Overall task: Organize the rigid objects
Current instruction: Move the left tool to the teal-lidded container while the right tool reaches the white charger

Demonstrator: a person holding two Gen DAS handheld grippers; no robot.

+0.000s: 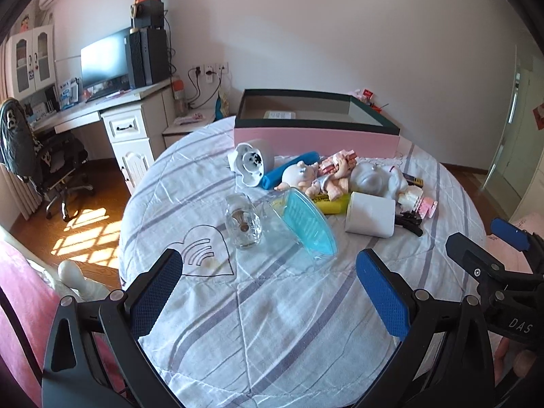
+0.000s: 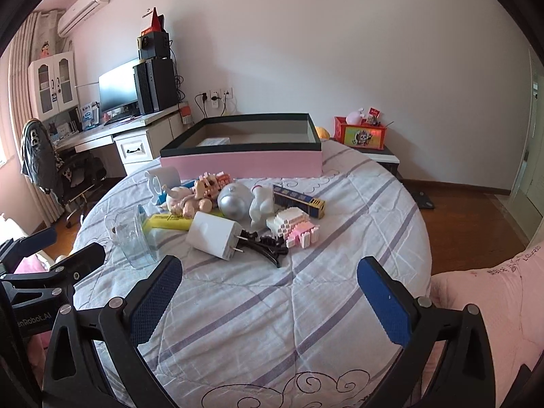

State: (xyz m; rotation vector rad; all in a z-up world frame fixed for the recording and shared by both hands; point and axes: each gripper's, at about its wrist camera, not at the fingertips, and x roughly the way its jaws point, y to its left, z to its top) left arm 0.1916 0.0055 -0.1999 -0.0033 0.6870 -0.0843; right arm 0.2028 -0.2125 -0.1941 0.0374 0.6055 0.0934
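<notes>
Across the striped quilt (image 2: 306, 306) on the bed, the clutter lay in a loose heap ahead of both my tools. My left gripper (image 1: 268, 292) hung released, its blue pads wide apart with nothing between them; my right gripper (image 2: 268, 292) was equally slack and empty. From the left wrist, a clear glass bottle (image 1: 242, 222) stood at about 11 o'clock, and a transparent dish with a blue insert (image 1: 307, 226) leaned just beside it at 12. From the right wrist, a white charger plug (image 2: 214, 235) sat at 11 o'clock, touching a black hair clip (image 2: 268, 246), with a pink-and-white brick model (image 2: 295, 227) at 12 o'clock. A doll (image 2: 185, 200) and a silver dome-shaped toy (image 2: 234, 204) lay behind these. Farther off, at 12 o'clock, the pink open box (image 2: 241, 165) with a dark rim rested on the bed.
</notes>
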